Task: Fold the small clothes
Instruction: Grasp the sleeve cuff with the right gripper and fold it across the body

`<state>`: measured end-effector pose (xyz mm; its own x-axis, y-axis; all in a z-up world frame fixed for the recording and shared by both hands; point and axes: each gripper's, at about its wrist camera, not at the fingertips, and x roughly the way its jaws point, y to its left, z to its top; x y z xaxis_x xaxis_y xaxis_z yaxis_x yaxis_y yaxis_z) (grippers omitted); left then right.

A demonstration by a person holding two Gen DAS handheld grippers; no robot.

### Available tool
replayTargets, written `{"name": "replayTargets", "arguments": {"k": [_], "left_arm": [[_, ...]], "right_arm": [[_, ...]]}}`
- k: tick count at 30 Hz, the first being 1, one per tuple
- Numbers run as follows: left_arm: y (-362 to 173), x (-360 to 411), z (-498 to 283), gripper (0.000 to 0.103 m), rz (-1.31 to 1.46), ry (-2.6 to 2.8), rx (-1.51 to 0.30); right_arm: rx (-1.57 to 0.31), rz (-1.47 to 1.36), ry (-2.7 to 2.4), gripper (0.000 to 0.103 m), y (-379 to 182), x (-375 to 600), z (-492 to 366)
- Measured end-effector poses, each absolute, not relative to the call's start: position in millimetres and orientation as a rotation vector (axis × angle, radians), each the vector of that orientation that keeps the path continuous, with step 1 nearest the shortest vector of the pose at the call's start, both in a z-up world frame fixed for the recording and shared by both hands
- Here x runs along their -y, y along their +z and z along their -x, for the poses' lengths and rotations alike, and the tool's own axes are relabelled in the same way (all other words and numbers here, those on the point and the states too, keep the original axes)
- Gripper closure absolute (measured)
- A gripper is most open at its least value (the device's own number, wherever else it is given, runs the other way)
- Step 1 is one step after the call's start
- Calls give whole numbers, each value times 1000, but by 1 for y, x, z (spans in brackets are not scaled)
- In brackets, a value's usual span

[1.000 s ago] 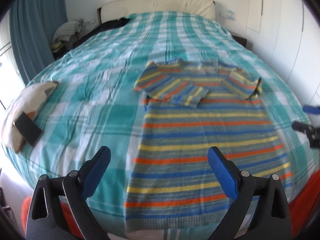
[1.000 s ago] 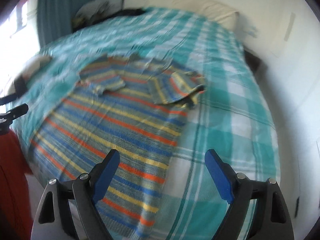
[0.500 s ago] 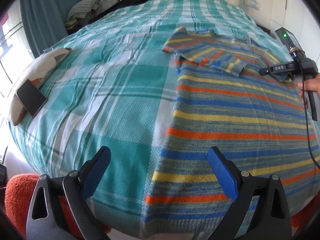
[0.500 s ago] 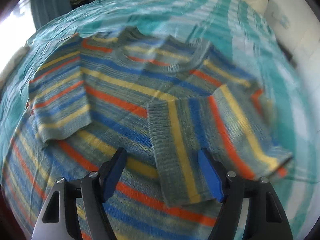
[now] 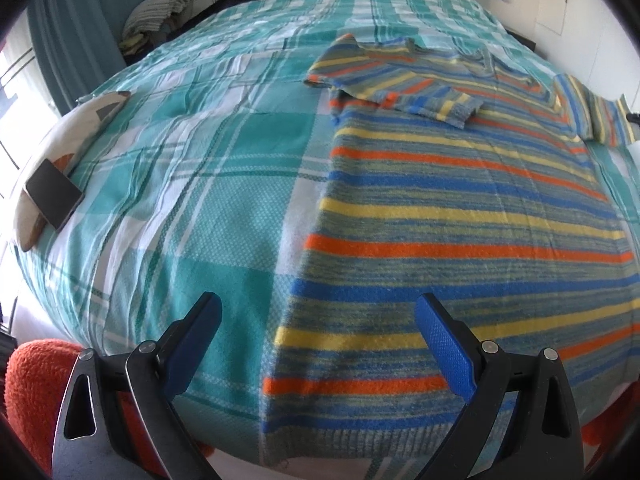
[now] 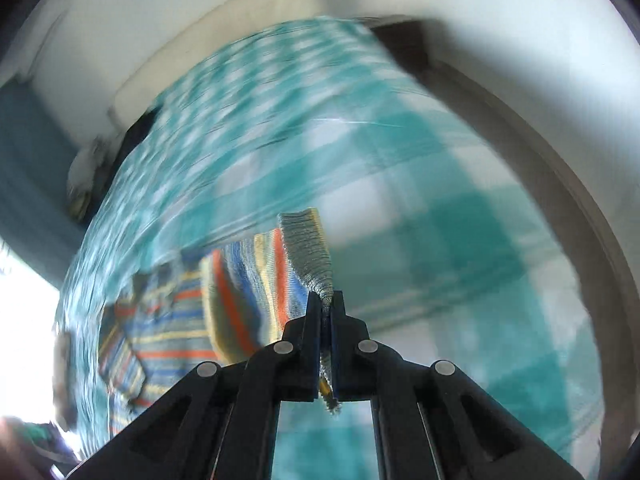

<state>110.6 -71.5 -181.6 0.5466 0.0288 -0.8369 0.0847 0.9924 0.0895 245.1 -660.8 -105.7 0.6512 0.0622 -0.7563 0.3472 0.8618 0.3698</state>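
Count: one striped knit sweater (image 5: 460,216), one bed with a teal-and-white plaid bedspread (image 5: 208,184), one pillow (image 5: 68,148) at the bed's left edge with one dark phone (image 5: 54,194) lying on it, two grippers.

Sweater lies flat on the bedspread, hem toward the near edge of the bed, neckline (image 5: 472,58) toward the headboard. Horizontal stripes: orange, yellow, blue over a mottled grey-green ground; ribbed grey band at the hem. Fuzzy, thick knit. The sleeve (image 5: 400,88) on the left in the left wrist view is folded in across the chest, cuff resting on the body. The other sleeve (image 5: 596,120) sticks out past the body's edge at the right of that view.

Left gripper (image 5: 316,344): jaws wide apart, nothing between them, hovering over the sweater's near left hem corner. Blue textured pads (image 5: 444,348) on black fingers.

Right gripper (image 6: 326,308): clamped tight on the ribbed grey cuff (image 6: 308,248) of a sleeve; fabric is pinched between the pads and a bit pokes out behind them. Cuff lifted off the bed, rest of the sweater trailing down to the left in that view. Right wrist view is heavily motion-blurred, so background detail can't be read beyond the plaid and white walls.

Fuzzy orange fabric (image 5: 36,384) at the bottom-left corner of the left wrist view, below the bed edge; can't tell what it is.
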Motion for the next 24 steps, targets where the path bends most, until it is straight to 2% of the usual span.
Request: {"name": "replayTargets", "arguments": {"k": [9, 11, 12, 13, 14, 15, 16, 17, 22, 24], "left_arm": [[-180, 83, -97, 5, -154, -42, -999], [-181, 84, -96, 5, -155, -45, -1003], [-182, 84, -96, 5, -157, -44, -1004], [-183, 85, -96, 5, -160, -43, -1005], [-184, 85, -97, 5, -163, -43, -1007], [-185, 85, -97, 5, -162, -43, -1010], [-186, 85, -98, 5, -160, -42, -1014], [-186, 85, -99, 5, -159, -40, -1015], [-187, 79, -99, 5, -145, -25, -1016], [-190, 78, -101, 5, -140, -27, -1029]], "right_arm": [[-846, -861, -269, 98, -191, 727, -199], [-814, -942, -240, 88, -200, 732, -191], [-799, -970, -225, 69, -203, 732, -189], [-779, -995, -196, 56, -205, 731, -187], [-759, -999, -164, 56, -206, 727, -185], [-768, -978, -155, 58, -205, 723, -186], [-792, -949, -145, 82, -205, 719, -189], [-840, -894, -146, 100, -202, 714, -194], [-847, -693, -277, 99, -164, 722, -187], [-894, -621, -336, 99, -168, 726, -186]]}}
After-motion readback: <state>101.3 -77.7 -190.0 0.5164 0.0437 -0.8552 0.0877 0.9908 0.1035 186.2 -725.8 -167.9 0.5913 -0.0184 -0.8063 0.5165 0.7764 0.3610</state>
